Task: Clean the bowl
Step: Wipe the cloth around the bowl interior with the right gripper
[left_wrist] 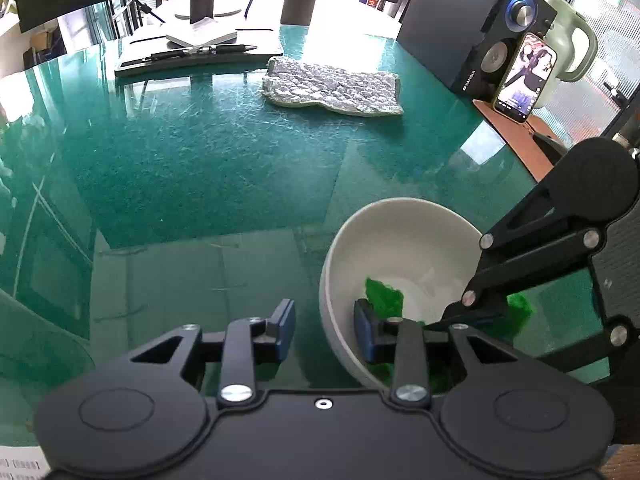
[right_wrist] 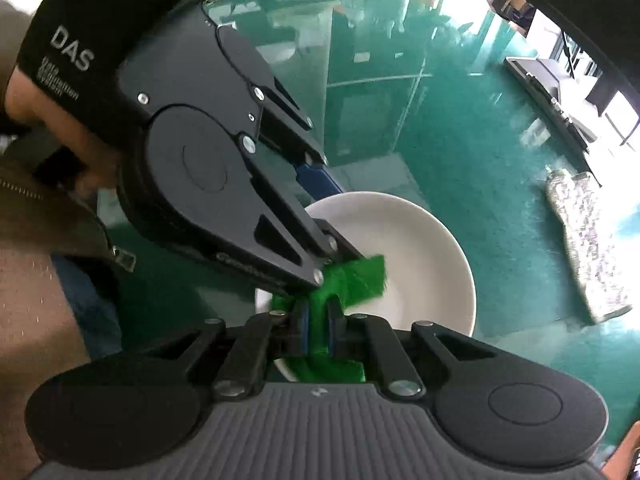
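Wiping under way — not finished, judging by cloth inside bowl. Right tongs point(right_wrist: 316, 326) clamped on green cloth point(right_wrist: 352, 280), pressing it into white bowl point(left_wrist: 400, 248). Left tongs point(left_wrist: 324, 330) straddle near rim, one finger inside, one outside; apart, whether pads press rim — cannot tell. Bowl sits on green glass table point(left_wrist: 200, 160), inside looks clean, glossy, no visible residue.

speaker point(left_wrist: 476, 28), phone point(left_wrist: 524, 76), pen point(left_wrist: 200, 51), grey cloth point(left_wrist: 334, 88)
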The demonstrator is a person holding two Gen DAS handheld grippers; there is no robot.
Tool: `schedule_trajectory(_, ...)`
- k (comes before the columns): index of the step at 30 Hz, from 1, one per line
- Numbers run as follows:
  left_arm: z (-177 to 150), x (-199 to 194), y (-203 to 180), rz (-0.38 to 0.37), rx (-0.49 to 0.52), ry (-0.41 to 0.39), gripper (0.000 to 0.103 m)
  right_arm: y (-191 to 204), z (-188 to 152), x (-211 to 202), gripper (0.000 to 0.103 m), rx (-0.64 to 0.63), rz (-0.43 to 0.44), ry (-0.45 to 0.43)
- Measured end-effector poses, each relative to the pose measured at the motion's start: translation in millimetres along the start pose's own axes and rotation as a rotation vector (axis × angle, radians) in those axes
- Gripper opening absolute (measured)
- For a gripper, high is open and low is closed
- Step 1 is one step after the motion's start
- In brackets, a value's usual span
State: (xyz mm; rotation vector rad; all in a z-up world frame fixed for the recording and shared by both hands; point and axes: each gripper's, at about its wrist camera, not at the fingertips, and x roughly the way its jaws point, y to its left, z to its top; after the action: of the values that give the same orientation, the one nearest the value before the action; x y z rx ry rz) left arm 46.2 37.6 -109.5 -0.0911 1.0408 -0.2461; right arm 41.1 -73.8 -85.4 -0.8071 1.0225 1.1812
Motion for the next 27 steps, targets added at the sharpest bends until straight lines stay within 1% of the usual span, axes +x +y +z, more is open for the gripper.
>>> schedule_trajectory(1,0,0,0,0.000,0.001,0.000,0.034,0,-1,0,0.009,-0.026,-0.024,0.013)
schedule_trajectory(3,0,1,0,0.001,0.000,-0.001,0.034,5,-3,0,0.009,-0.105,-0.126,0.039)
schedule_trajectory(5,-1,0,-2,0.003,0.004,-0.001,0.034,9,-6,1,0.009,-0.149,-0.220,0.050)
schedule_trajectory(6,-1,-1,-3,0.003,0.007,-0.001,0.034,8,-5,-1,0.009,-0.155,-0.252,0.030)
schedule_trajectory(8,-2,-2,-3,0.003,0.010,-0.003,0.035,7,-4,-3,0.009,-0.148,-0.272,-0.016)
schedule_trajectory(10,-2,-2,-4,0.006,0.014,-0.003,0.036,8,-3,-3,0.009,-0.144,-0.279,-0.046)
schedule_trajectory(12,-3,-2,-4,0.007,0.014,-0.004,0.036,10,-4,-1,0.009,-0.148,-0.273,-0.014)
schedule_trajectory(14,-3,-2,-4,0.006,0.012,-0.005,0.036,16,-7,-5,0.009,-0.167,-0.248,0.030)
schedule_trajectory(17,-3,-2,-5,0.006,0.013,-0.004,0.036,15,-3,-4,0.011,-0.155,-0.172,0.033)
schedule_trajectory(20,-3,-2,-5,0.006,0.015,-0.004,0.036,16,-2,-5,0.012,-0.098,-0.080,-0.004)
schedule_trajectory(22,-2,-2,-5,0.006,0.016,-0.003,0.036,18,-4,-4,0.012,-0.088,-0.048,-0.014)
schedule_trajectory(25,-2,-2,-5,0.006,0.017,-0.002,0.036,15,-6,-1,0.012,-0.141,-0.098,0.041)
schedule_trajectory(27,-2,-2,-5,0.006,0.018,-0.002,0.037,13,-6,3,0.012,-0.181,-0.179,0.069)
